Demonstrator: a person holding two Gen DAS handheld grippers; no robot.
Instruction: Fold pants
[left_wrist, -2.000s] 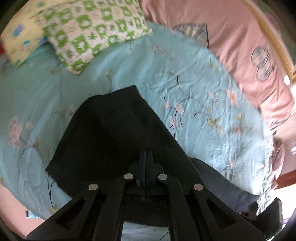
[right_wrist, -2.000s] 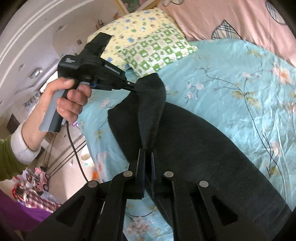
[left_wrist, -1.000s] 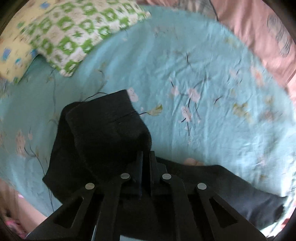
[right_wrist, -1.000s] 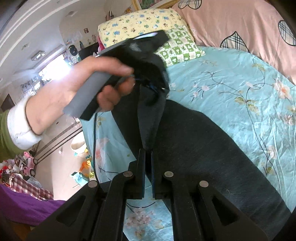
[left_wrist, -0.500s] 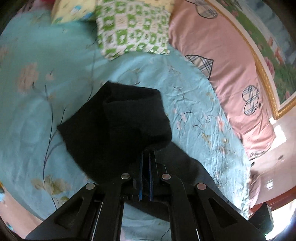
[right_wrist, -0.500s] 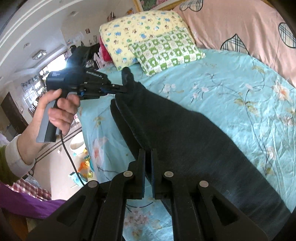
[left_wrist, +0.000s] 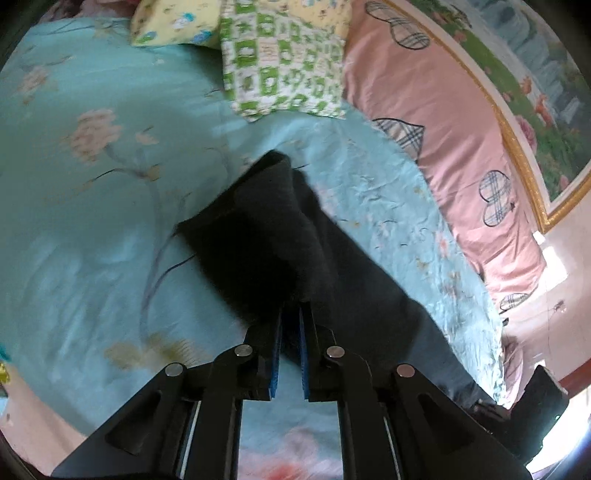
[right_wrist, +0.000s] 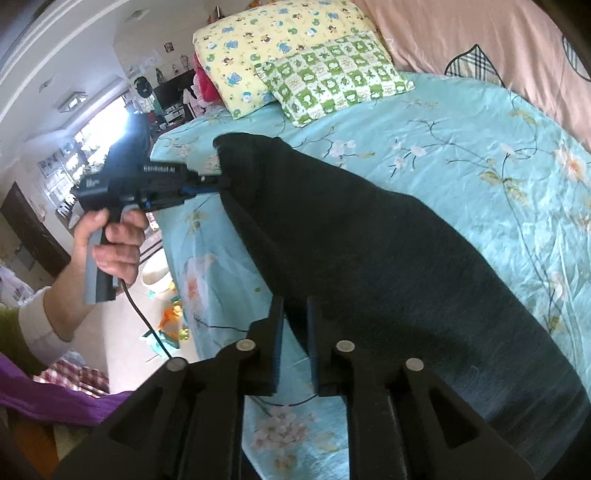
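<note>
Black pants (right_wrist: 369, 251) lie lengthwise on the turquoise floral bedsheet (right_wrist: 461, 122), folded along their length. In the left wrist view the pants (left_wrist: 280, 240) stretch away from my left gripper (left_wrist: 291, 314), whose jaws stand slightly apart with the fabric edge between the tips. My right gripper (right_wrist: 294, 306) also has its jaws slightly parted at the pants' near edge. The right wrist view shows the left gripper (right_wrist: 218, 181) at the pants' far end near the bed's edge.
A green checked pillow (right_wrist: 332, 88) and a yellow pillow (right_wrist: 258, 48) lie at the head of the bed. A pink padded headboard (left_wrist: 443, 122) runs along the far side. The bed edge and floor clutter (right_wrist: 166, 317) lie to the left.
Both grippers laid the lifted pants edge down flat on the bed. Both jaws, clamped shut on the fabric before, now stand slightly apart.
</note>
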